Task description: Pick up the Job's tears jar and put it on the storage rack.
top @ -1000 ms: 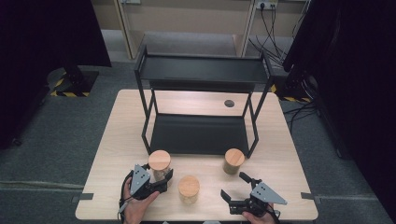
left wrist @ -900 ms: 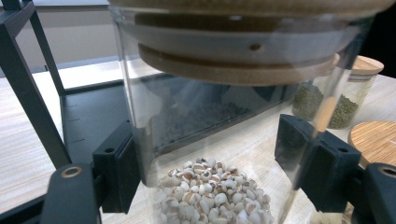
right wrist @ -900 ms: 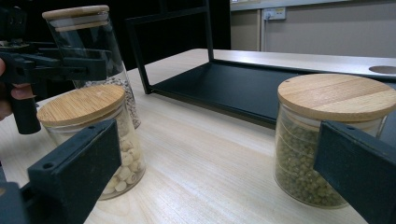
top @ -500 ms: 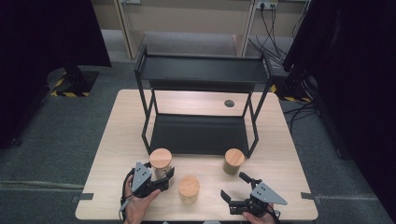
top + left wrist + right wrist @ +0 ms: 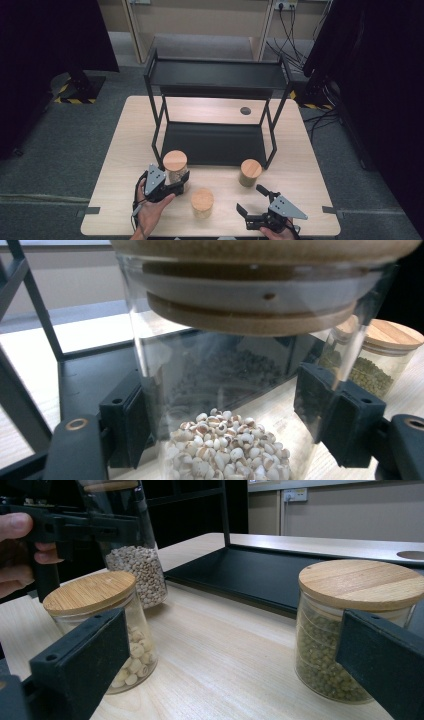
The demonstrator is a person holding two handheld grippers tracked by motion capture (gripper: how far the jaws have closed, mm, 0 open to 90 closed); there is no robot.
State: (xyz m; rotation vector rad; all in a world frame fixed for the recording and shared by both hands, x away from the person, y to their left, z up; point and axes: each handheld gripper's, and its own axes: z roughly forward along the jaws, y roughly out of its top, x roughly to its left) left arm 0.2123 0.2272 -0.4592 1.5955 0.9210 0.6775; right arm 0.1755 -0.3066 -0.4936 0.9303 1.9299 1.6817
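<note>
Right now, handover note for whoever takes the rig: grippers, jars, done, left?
Left gripper: shut on the tall jar of white grains, lifted just off the table in front of the black rack.
Right gripper: open, holding nothing, near the table's front edge.
Short white-bean jar and green-bean jar stand on the table, apart.
Done: tall jar gripped.
Left: likely all three jars onto the rack, whose shelves hold nothing.
</note>
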